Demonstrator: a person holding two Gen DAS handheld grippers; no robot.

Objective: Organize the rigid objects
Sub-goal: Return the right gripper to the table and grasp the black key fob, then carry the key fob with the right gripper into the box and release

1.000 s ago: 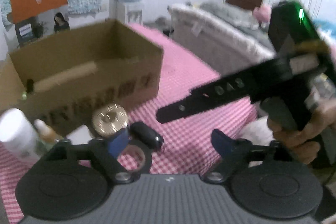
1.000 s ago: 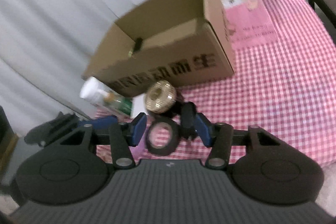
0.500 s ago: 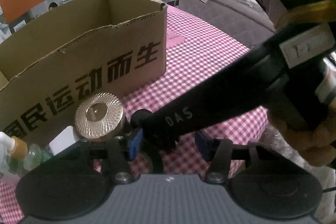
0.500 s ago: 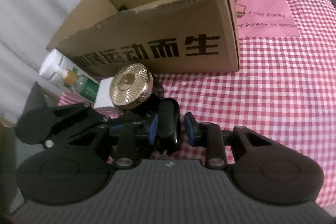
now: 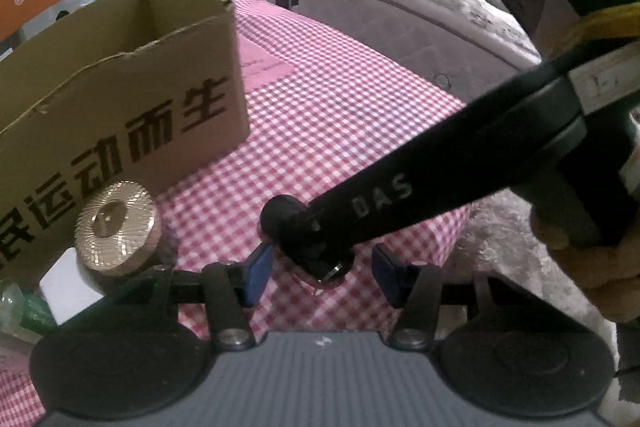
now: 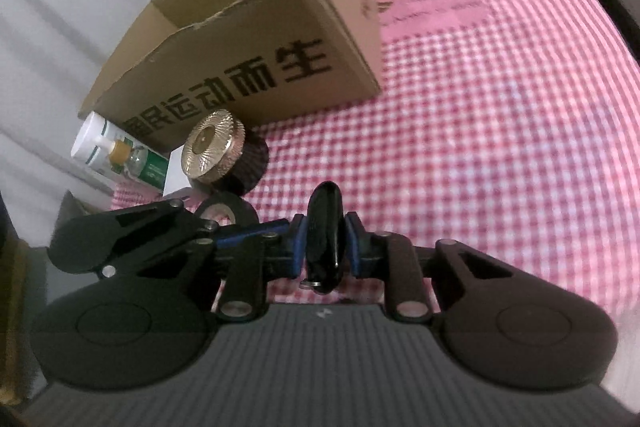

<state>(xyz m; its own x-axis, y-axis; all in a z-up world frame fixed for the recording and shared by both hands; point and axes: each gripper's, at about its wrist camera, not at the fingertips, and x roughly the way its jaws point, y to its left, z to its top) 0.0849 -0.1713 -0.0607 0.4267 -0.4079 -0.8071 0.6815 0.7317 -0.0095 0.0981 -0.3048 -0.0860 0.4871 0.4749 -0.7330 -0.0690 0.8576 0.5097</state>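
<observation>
My right gripper is shut on a small glossy black object with a metal ring and holds it just above the checked cloth. In the left wrist view the right gripper's finger crosses the frame and the black object sits between my left gripper's blue pads. My left gripper is open and empty. An open cardboard box with black lettering stands behind; it also shows in the left wrist view. A gold-lidded dark jar stands in front of the box.
A black tape roll, a white-capped green bottle and a white block lie left of the jar. The pink checked cloth covers the table. A grey sofa stands beyond the table's far edge.
My right gripper has closed on the black object and lifted it off the cloth. My left gripper has moved in low beside it, still open.
</observation>
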